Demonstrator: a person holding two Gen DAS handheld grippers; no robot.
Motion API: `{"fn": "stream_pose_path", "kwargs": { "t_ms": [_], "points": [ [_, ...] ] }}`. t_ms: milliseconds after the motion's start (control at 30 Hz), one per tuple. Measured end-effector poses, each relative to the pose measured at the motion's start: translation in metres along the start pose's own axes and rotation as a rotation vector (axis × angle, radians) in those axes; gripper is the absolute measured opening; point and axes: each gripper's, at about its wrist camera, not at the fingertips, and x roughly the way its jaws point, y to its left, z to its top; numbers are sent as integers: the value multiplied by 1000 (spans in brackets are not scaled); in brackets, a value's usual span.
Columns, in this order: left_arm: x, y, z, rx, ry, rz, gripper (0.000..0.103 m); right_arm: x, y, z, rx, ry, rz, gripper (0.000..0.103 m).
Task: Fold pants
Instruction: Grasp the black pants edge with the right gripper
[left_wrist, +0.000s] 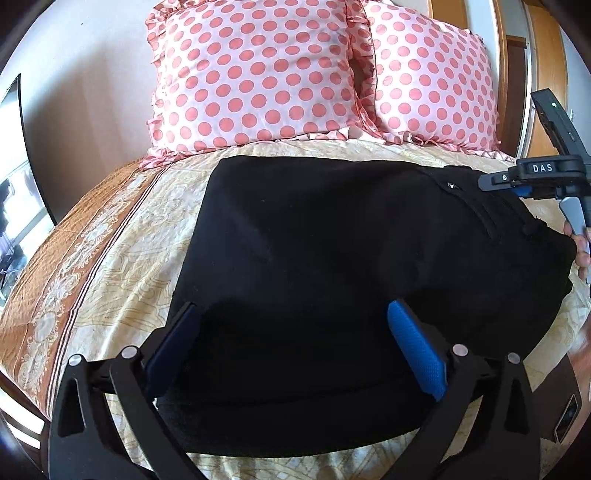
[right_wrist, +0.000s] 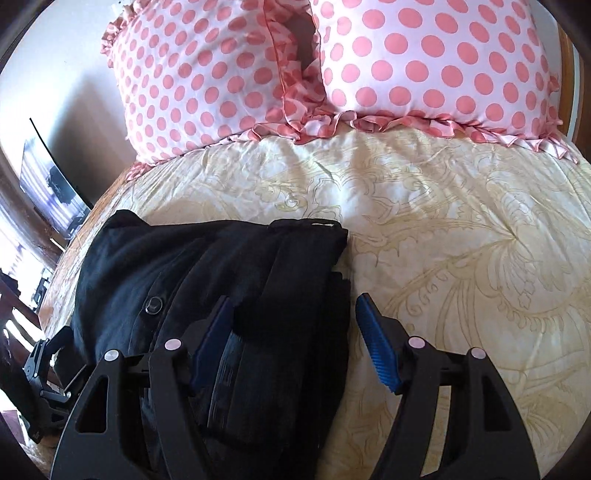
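Black pants (left_wrist: 332, 258) lie folded in a compact rectangle on the bed. In the right wrist view the pants (right_wrist: 184, 280) show their waistband end with a button (right_wrist: 153, 305). My left gripper (left_wrist: 295, 314) is open, hovering over the near edge of the pants with nothing between its blue pads. My right gripper (right_wrist: 293, 306) is open over the waistband edge, its left finger above the fabric and its right finger above the bedspread. The right gripper also shows at the right edge of the left wrist view (left_wrist: 517, 181).
The bed is covered with a cream patterned bedspread (right_wrist: 443, 240) with an orange border (left_wrist: 55, 277). Two pink polka-dot pillows (left_wrist: 258, 74) (left_wrist: 436, 81) lean at the head. A dark screen (right_wrist: 48, 184) stands to the left of the bed.
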Motion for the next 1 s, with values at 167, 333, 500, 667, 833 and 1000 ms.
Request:
{"fn": "stream_pose_path", "kwargs": {
  "t_ms": [167,333,500,667,833,1000],
  "points": [
    [1,-2,1,13,4,10,101,6,-5,1,8,11,41,71],
    [1,-2,1,21,4,18,101,0,6,-3,-83,-20,47,53],
    [1,-3,1,22,5,20,101,3,8,-2,-104,-18,43,53],
    [1,-2,0,26,4,25,101,8,5,0,-97,-11,52,55],
    [0,-2,0,26,3,28,101,9,6,-1,-110,-18,52,54],
    [0,-2,0,27,2,28,101,5,12,-5,-155,-47,43,35]
  ]
}}
